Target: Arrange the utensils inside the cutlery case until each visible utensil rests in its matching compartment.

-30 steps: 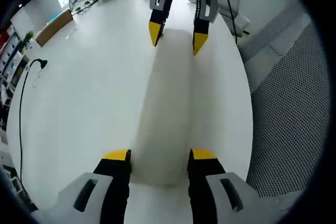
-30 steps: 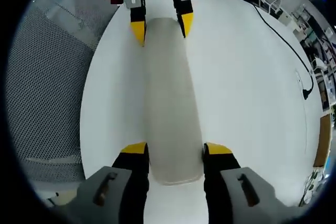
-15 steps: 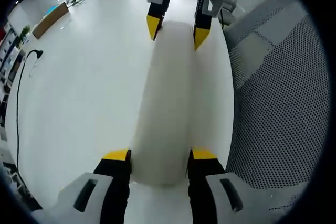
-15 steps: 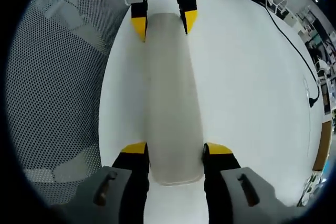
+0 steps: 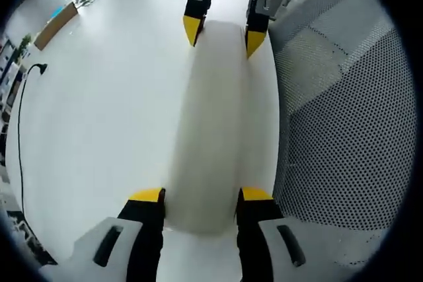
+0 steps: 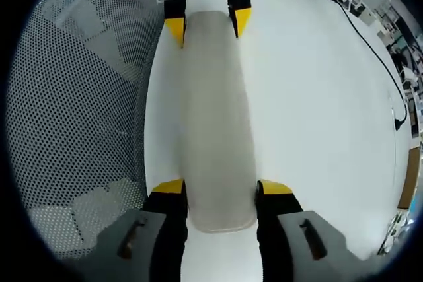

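Cutlery case (image 5: pixel 215 117) spans between left claw (image 5: pixel 200 195) and right claw (image 6: pixel 213 187), both clamping its ends.

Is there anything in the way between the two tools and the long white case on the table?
Nothing visible. The left tool and the right tool each have their jaws around one end of the case, which lies on the white table.
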